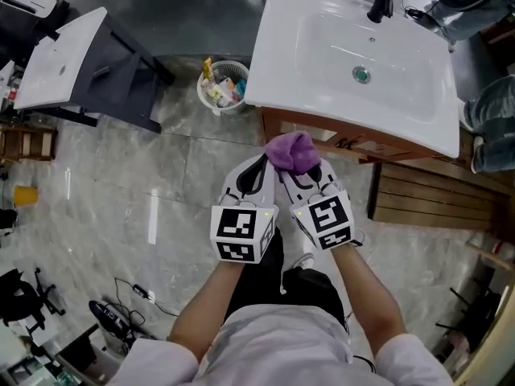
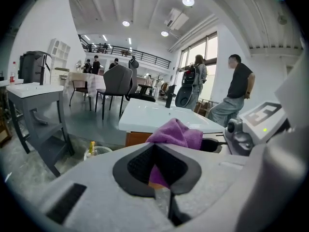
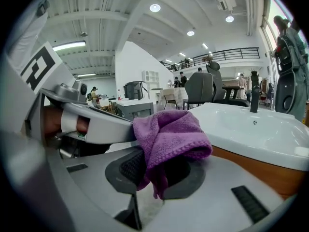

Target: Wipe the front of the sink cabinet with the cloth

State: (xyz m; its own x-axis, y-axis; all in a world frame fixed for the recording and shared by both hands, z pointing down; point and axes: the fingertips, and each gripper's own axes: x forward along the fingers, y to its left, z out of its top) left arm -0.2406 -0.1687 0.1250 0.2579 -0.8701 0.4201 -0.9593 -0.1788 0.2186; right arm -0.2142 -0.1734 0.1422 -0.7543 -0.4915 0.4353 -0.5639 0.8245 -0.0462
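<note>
From the head view I have both grippers side by side at the centre, pointing to 12 o'clock, with the purple cloth (image 1: 294, 151) bunched over their tips. In the left gripper view the left gripper (image 2: 157, 166) is closed, a fold of the purple cloth (image 2: 176, 133) pinched between its dark pads. In the right gripper view the right gripper (image 3: 159, 178) is also clamped on the purple cloth (image 3: 166, 139), which heaps above the pads and hangs down between them. Overhead, the left gripper (image 1: 259, 167) and right gripper (image 1: 310, 174) sit just beside each other.

The cloth is right at the front of the sink cabinet (image 1: 322, 133), whose brown wooden face shows at 12 o'clock from my grippers, under the rim of the white basin (image 1: 322, 63). I cannot tell whether the cloth touches the wood. The basin runs from 12 towards 2 o'clock, with its drain (image 1: 361, 74) near the middle and a black faucet (image 1: 382, 2) at its far edge.

On the grey tiled floor (image 1: 161, 199), a white wastebasket (image 1: 224, 87) holding litter stands at 11 o'clock, just beside the cabinet's left corner. A second sink unit (image 1: 60, 59) on a dark stand is at 10 o'clock, well apart. A wooden slatted panel (image 1: 426, 195) lies at 3 o'clock. In the left gripper view two people (image 2: 237, 88) stand beyond the basin at 2 o'clock.
</note>
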